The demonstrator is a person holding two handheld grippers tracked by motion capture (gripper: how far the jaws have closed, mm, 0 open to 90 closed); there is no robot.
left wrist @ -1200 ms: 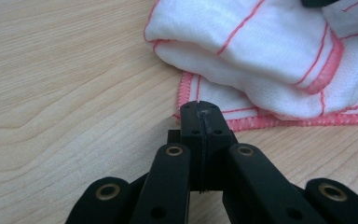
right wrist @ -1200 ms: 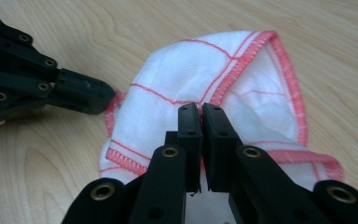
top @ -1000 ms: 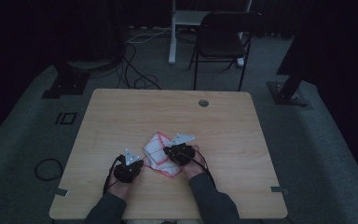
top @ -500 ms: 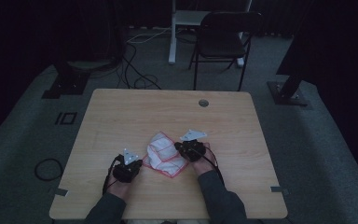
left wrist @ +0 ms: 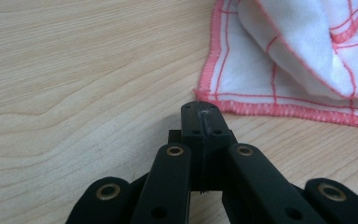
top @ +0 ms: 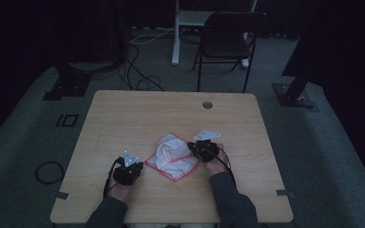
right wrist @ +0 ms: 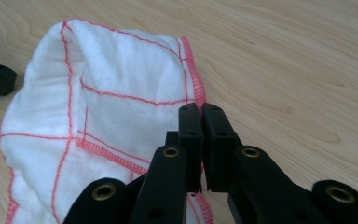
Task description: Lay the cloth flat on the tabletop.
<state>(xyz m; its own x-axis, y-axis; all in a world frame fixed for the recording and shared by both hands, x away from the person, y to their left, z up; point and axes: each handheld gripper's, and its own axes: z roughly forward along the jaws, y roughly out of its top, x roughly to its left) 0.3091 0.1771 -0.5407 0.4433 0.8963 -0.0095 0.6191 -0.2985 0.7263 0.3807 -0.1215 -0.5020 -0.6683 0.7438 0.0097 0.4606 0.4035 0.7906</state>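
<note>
Cloth (top: 173, 157), white with red stitching, lies bunched at lower centre of the table (top: 123, 118). Right gripper (right wrist: 200, 109) pinches its hem; the fold hides what's beneath. Left gripper (left wrist: 201, 109) closed, empty, beside the corner.

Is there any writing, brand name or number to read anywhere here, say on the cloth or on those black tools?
None: no words, numbers or signs can be read.
The white cloth bears red grid lines and red stitched edging, no lettering.
Both hand-held grippers and the wooden table look unmarked.
</note>
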